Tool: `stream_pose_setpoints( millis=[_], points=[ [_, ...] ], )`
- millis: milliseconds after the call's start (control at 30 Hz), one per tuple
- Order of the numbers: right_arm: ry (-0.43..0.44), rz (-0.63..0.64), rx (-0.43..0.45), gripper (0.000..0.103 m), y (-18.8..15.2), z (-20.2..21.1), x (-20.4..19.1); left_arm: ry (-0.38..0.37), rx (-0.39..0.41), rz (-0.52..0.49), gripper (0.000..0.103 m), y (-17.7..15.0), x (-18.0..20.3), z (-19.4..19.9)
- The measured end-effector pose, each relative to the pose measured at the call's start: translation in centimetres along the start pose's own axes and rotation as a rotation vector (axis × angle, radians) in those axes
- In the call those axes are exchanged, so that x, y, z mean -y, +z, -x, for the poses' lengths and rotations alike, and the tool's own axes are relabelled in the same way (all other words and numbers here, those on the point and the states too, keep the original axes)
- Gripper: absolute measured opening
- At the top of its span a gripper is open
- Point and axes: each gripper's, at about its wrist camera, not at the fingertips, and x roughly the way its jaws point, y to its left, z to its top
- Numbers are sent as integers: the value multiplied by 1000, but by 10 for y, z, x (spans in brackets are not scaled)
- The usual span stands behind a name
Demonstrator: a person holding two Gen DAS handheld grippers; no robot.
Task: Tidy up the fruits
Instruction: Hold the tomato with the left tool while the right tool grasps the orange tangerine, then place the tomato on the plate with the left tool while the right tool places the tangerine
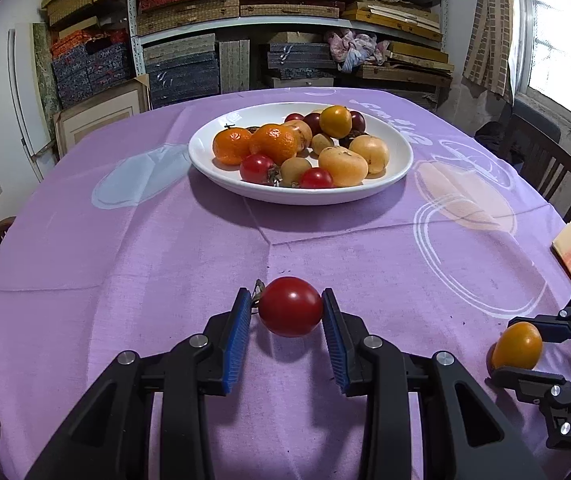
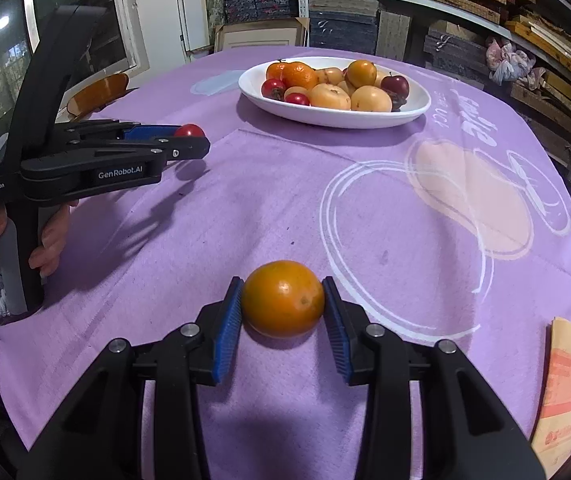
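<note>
A small red tomato (image 1: 290, 307) rests on the purple tablecloth, and my left gripper (image 1: 287, 296) is shut on it, blue pads against both sides. Seen from the right wrist, the left gripper (image 2: 195, 138) points right with the tomato (image 2: 189, 130) at its tip. My right gripper (image 2: 283, 284) is shut on a round orange fruit (image 2: 283, 300) lying on the cloth; the left wrist view shows that fruit (image 1: 519, 346) at the far right, between the right gripper's fingers (image 1: 505, 350). Farther back, a white plate (image 1: 297, 198) holds several mandarins, tomatoes and yellow fruits.
A paper packet (image 2: 569, 392) lies at the table's near right edge. A dark chair (image 1: 545, 168) stands to the right and a wooden one (image 2: 97, 94) to the left. Shelves of boxes fill the back wall. A hand (image 2: 51, 240) grips the left tool's handle.
</note>
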Motion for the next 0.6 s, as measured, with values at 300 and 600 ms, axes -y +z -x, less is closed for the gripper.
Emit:
stream_pose_setpoints(
  millis=[300, 600],
  points=[
    [-6, -7, 53, 39, 23, 12, 6, 46, 22, 24, 36, 7, -7, 4],
    [-36, 3, 170, 39, 95, 27, 20, 73, 75, 20, 36, 54, -14, 8]
  ],
)
